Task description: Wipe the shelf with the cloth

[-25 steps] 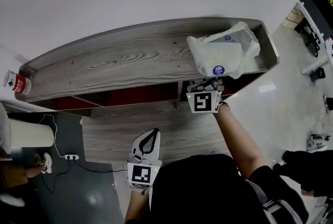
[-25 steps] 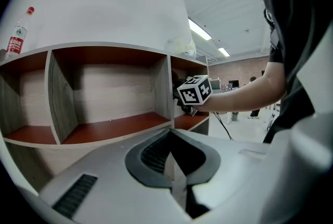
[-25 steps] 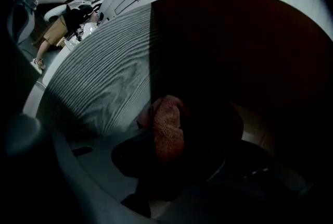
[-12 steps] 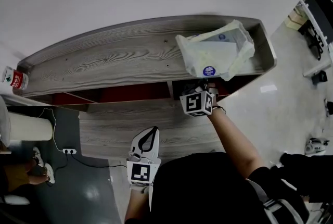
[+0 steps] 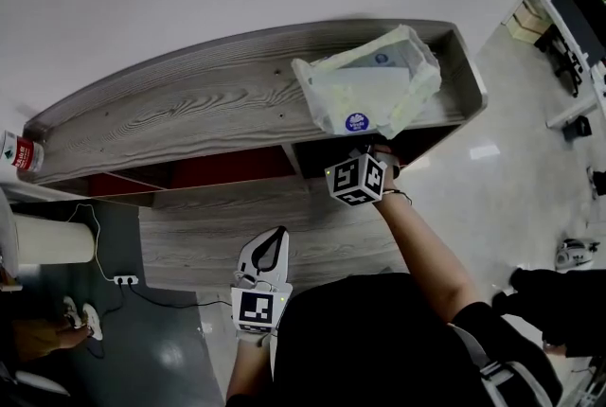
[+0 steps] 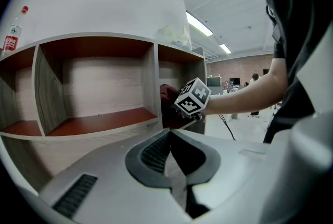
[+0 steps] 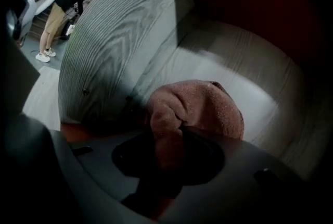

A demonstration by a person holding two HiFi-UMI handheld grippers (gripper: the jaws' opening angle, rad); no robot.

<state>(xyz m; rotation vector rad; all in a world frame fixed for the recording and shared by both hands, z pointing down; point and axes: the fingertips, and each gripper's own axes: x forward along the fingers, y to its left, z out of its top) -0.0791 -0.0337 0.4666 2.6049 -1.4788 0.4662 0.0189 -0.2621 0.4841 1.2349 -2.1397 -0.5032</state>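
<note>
The red label on the bottle (image 5: 19,152) and the round blue sticker on the plastic bag (image 5: 379,83) are too small to read. My right arm reaches forward. The right gripper (image 7: 169,137) is clamped on the cloth (image 7: 200,106), inside the right compartment of the shelf (image 5: 189,112). My left gripper (image 5: 272,249) is closed and empty, low in front of the shelf.

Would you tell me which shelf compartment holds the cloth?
The rightmost compartment of the grey wooden shelf; the right tool holds the reddish-brown cloth there.
</note>
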